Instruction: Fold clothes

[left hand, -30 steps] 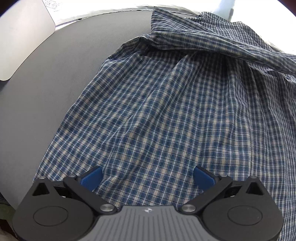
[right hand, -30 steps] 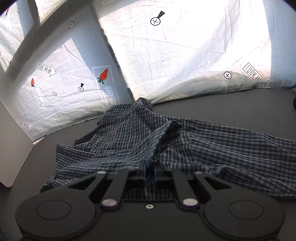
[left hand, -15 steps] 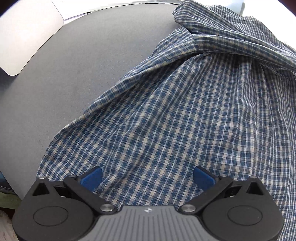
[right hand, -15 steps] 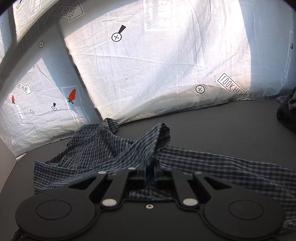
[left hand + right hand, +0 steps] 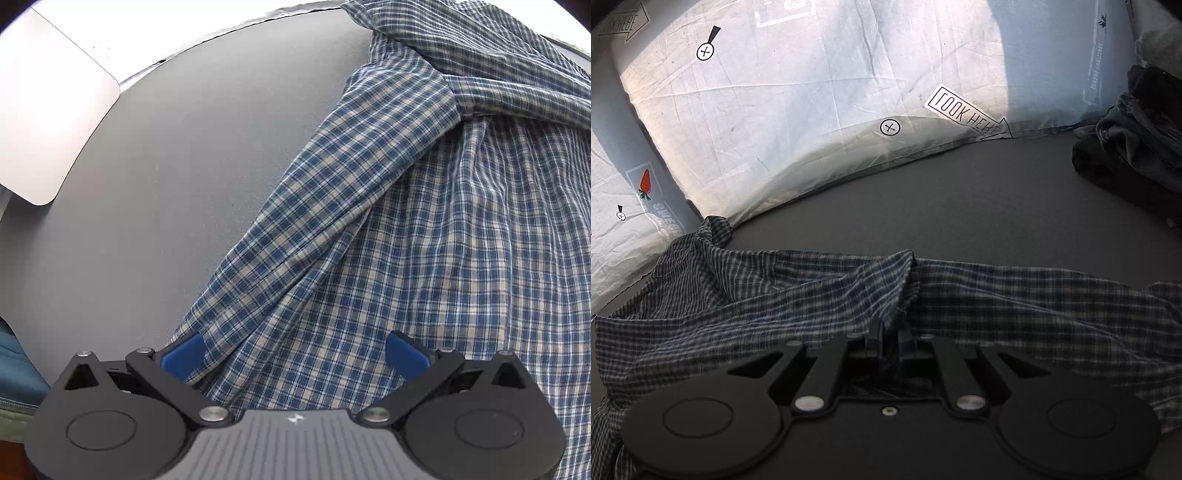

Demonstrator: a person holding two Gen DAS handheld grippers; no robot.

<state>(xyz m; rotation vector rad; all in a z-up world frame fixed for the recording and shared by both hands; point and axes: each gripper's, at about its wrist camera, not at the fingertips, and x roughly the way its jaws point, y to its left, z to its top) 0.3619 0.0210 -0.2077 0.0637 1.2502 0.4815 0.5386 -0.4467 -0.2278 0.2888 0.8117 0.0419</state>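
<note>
Grey, felt-like table top [image 5: 177,192] fills the left half of the left wrist view, and it runs on behind the cloth in the right wrist view too, up to a white printed sheet [image 5: 820,110] that backs the scene with arrows, crossed circles and a little red strawberry mark. At the far left, in the left wrist view, a pale rounded board [image 5: 48,122] stands at the table's edge.

And here's the star of the show: the blue-and-cream checked shirt [image 5: 424,236], spread over the right side of the table, its left edge running diagonally from near to far, a rumpled band of cloth bunched across the far right. Left gripper [image 5: 295,354] hangs just over the near edge of that shirt, blue pads [image 5: 183,356] standing wide apart, nothing pinched between them; whether the left pad touches the cloth I can't tell.

Over to the right gripper [image 5: 888,332]: jaws drawn tight together, clamped on a fold of the shirt [image 5: 879,295] that rises in a small peak right at the fingertips. From there the fabric stretches low and wide to left and right across the table.

Far right, well apart from the shirt, a dark heap of clothes [image 5: 1134,147] sits on the table.
</note>
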